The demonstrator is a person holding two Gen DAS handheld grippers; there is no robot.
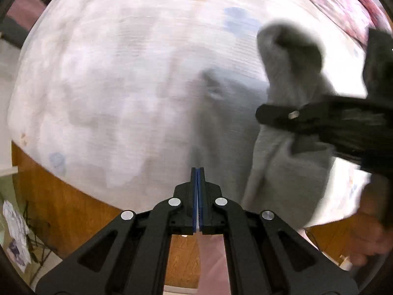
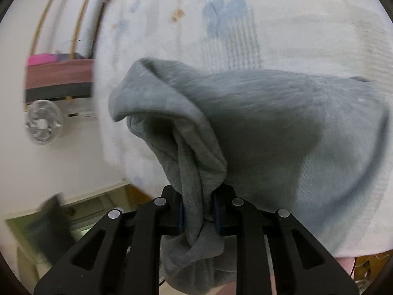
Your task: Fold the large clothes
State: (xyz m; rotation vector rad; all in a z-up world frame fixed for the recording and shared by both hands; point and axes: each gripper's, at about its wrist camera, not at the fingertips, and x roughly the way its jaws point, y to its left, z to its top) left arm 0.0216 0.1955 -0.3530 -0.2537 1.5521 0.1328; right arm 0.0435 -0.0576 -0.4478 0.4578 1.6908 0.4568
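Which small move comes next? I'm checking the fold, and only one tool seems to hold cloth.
Probably bring the left tool, shut and empty, over to the gray garment and open it for a second grip: only the right tool pinches a bunched edge, and the rest sags onto the bed.

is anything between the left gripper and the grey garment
Nothing visible. The left gripper is shut and empty over bare bedsheet; the grey garment hangs to its right, pinched in the right gripper.
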